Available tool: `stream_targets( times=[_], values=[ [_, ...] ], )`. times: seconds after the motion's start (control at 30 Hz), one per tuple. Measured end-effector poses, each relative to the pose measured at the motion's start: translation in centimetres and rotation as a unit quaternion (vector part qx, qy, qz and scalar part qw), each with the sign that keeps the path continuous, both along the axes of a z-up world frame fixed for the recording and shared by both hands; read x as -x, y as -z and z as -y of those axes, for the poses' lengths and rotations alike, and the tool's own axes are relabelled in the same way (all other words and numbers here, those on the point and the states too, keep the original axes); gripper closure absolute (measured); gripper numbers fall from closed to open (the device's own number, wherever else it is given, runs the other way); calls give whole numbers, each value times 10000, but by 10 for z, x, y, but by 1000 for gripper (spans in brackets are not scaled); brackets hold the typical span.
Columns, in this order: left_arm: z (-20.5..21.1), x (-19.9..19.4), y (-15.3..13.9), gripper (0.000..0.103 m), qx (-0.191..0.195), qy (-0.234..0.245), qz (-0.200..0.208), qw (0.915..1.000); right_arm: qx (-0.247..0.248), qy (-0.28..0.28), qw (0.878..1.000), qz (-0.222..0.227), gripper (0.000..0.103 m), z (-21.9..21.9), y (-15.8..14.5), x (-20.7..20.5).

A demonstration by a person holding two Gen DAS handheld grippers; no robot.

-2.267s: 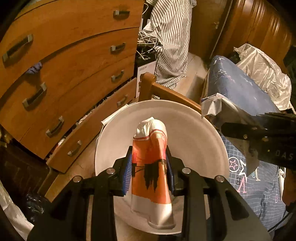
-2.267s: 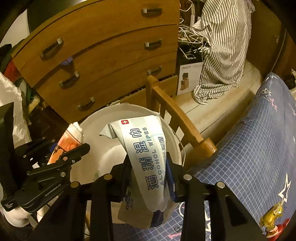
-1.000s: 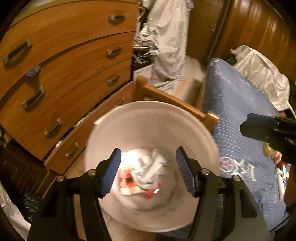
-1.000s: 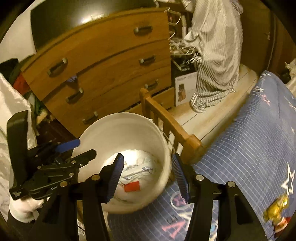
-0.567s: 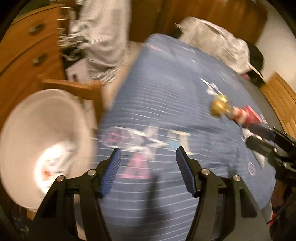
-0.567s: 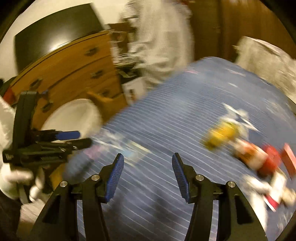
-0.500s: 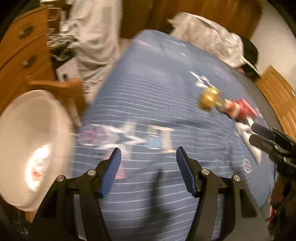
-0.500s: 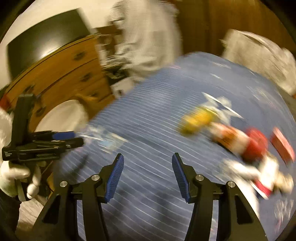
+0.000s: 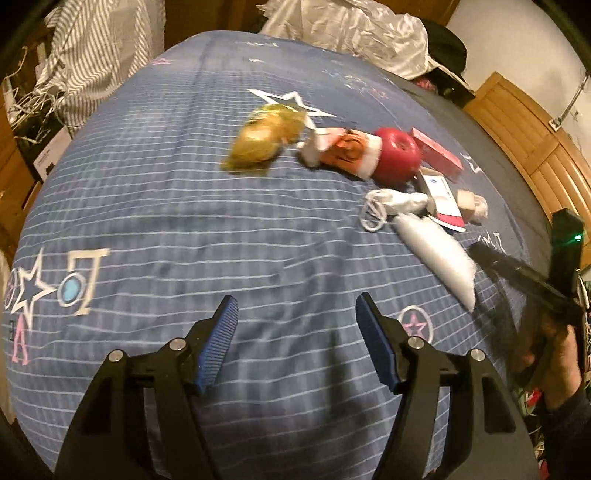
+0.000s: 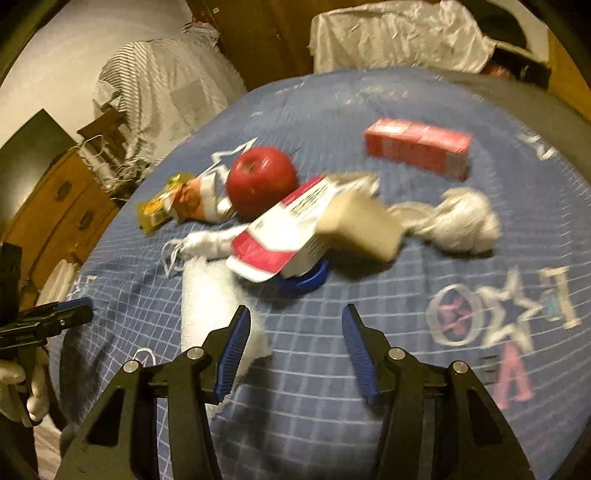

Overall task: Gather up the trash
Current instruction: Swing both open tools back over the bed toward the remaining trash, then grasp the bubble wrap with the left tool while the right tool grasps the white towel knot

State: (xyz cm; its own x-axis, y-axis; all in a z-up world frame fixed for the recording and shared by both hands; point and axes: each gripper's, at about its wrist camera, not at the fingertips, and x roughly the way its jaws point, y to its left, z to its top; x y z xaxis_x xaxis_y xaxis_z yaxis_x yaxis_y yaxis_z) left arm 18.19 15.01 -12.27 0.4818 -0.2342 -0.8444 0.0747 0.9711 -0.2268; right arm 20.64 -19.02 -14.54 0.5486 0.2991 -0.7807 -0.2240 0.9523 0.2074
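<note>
Trash lies on the blue star-print bed sheet [image 9: 166,206]: a gold wrapper [image 9: 266,142], an orange-and-white wrapper [image 9: 347,155], a red apple [image 10: 260,177], a red box [image 10: 417,147], a red-and-white carton [image 10: 291,229], crumpled white tissue [image 10: 465,221] and a white foam pouch [image 9: 436,258]. My left gripper [image 9: 295,332] hovers over bare sheet short of the gold wrapper, jaws opening, nothing between them. My right gripper [image 10: 291,339] hangs just before the carton and a blue lid [image 10: 306,280], jaws closing slightly on nothing; the pouch lies beside its left finger.
A striped shirt [image 9: 92,48] hangs past the bed's far left edge, beside a wooden dresser [image 10: 62,199]. Crinkled white plastic [image 9: 351,33] is heaped at the bed's far end. Wooden panelling [image 9: 535,147] runs along the right side.
Both grippers let go of their wrappers into the white bin, then swung right from the bin to above the bed. The pile of trash is now in front of them.
</note>
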Motion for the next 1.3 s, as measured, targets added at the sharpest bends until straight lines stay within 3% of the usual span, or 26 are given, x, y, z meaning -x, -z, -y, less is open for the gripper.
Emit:
stream_targets(
  times=[0.13,0.27,0.4,0.53,0.73,0.87,0.97,1.1,1.3],
  values=[
    [8,-4,-6,40,-28,-34,38,10000,-356,-595,9976,-50,49,-26,6,3],
    [10,-13,-10,37,28,-221,66,9997,-335,-1335,9903,-197,48,-65,15,16],
    [28,-18,-9,33,-17,28,71,10000,-433,-1402,9890,-162,47,-72,11,27],
    [70,-23,-1,28,-197,778,130,9967,-588,-1137,9917,-85,46,-33,5,38],
    [114,-40,18,26,-671,1701,190,9830,-410,-695,9965,200,44,38,-8,49],
    [125,-48,30,26,-928,1925,156,9768,1,-279,9986,441,37,91,-17,33],
    [130,-52,34,26,-1004,2002,163,9745,598,-329,9956,643,32,105,-26,7],
    [131,-53,35,26,-1069,2156,152,9705,1746,-1179,9757,608,23,101,-27,-41],
    [134,-65,37,26,-1058,2400,29,9650,2315,-2183,9480,87,23,79,-15,-88]
  ],
)
